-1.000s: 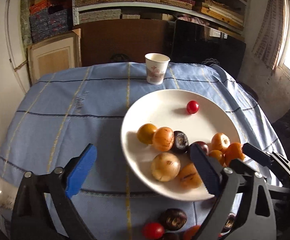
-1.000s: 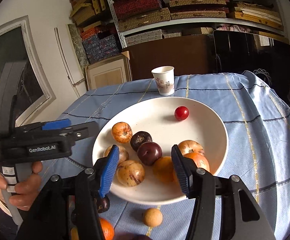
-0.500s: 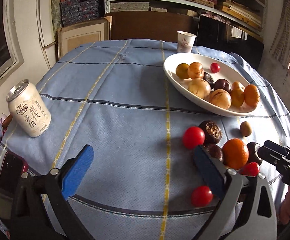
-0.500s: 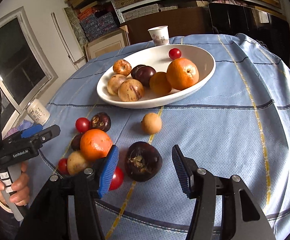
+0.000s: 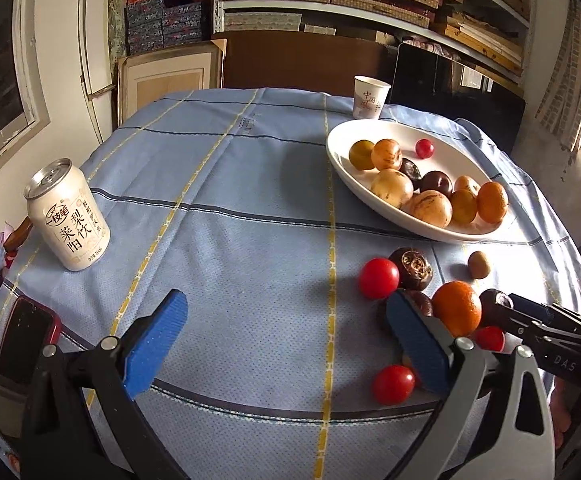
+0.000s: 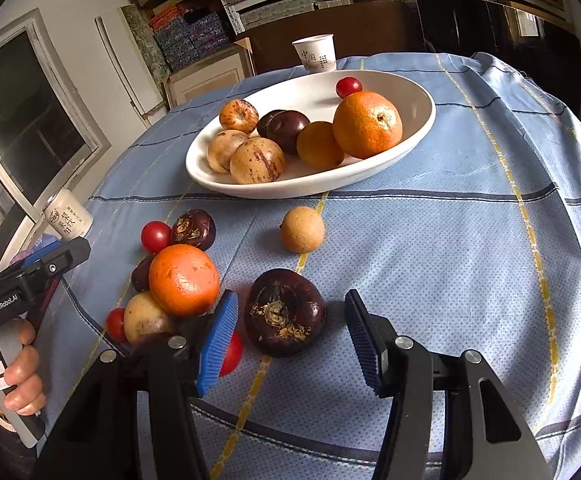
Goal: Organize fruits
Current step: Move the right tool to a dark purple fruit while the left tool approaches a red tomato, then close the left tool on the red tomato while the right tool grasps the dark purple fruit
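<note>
The right claw point(image 6: 288, 338) gaped around a dark purple round fruit point(image 6: 285, 312) on the blue-clothed table point(image 6: 450, 240); the left claw point(image 5: 286, 344) hung wide, empty.

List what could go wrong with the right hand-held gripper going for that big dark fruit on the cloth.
1. The right hand-held gripper is open around the dark fruit; its left finger sits against a small red tomato, which may be pinched or knocked away.
2. The orange rests in a tight cluster beside that finger; a nudge may send round fruit rolling toward the table edge.
</note>
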`<state>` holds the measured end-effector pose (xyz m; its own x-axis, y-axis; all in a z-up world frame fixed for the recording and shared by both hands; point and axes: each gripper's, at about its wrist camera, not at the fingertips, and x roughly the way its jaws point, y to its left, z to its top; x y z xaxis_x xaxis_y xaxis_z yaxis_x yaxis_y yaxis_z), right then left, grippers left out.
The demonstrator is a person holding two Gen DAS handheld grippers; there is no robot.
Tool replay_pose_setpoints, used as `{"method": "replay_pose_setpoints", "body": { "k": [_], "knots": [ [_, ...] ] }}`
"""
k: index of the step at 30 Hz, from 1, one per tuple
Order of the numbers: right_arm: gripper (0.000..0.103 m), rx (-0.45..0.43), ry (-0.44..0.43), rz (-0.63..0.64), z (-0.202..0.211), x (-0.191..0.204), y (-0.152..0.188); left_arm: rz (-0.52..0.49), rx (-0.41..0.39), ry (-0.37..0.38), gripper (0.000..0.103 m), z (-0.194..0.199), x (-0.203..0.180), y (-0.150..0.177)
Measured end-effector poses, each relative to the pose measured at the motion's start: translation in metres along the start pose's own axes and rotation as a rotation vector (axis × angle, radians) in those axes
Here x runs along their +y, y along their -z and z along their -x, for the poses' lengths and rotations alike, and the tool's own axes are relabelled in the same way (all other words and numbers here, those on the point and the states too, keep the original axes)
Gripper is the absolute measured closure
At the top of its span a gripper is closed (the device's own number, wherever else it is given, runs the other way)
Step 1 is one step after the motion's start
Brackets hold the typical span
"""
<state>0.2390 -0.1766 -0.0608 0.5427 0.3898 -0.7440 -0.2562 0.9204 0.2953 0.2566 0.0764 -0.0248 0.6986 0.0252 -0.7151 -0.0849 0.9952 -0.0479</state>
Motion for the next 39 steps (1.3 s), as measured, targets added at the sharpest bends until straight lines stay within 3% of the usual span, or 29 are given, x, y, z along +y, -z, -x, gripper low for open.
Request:
{"method": "replay_pose_setpoints", "body": {
  "k": [9, 16, 20, 26, 32, 35, 37, 39],
  "knots": [
    [0.047, -0.016, 0.032, -0.036, -0.004, 0.002, -0.003, -0.047, -0.033, -0.036, 0.005, 0.006, -0.010, 0.002],
    [0.050, -0.012, 0.145, -0.030, -0.009, 0.015, -0.003, -0.066, -0.040, -0.047, 0.005, 0.007, -0.012, 0.003],
    [0.060, -0.010, 0.151, -0.049, -0.009, 0.014, -0.003, -0.076, -0.037, -0.056, 0.005, 0.006, -0.013, 0.003],
    [0.060, -0.011, 0.145, -0.053, -0.006, 0.013, -0.003, -0.092, -0.032, -0.050, 0.005, 0.006, -0.014, 0.004],
    [0.060, -0.013, 0.099, -0.110, -0.002, 0.002, -0.002, -0.241, -0.012, 0.094, 0.005, 0.012, -0.029, 0.015],
    [0.060, -0.011, 0.095, -0.113, -0.002, 0.002, -0.002, -0.331, -0.028, 0.146, 0.022, 0.020, -0.038, 0.027],
    [0.060, -0.010, 0.089, -0.116, -0.001, 0.002, -0.002, -0.332, 0.006, 0.216, 0.044, 0.017, -0.037, 0.031],
    [0.060, -0.010, 0.087, -0.117, -0.001, 0.002, -0.002, -0.320, 0.057, 0.272, 0.055, 0.011, -0.036, 0.035]
  ]
}}
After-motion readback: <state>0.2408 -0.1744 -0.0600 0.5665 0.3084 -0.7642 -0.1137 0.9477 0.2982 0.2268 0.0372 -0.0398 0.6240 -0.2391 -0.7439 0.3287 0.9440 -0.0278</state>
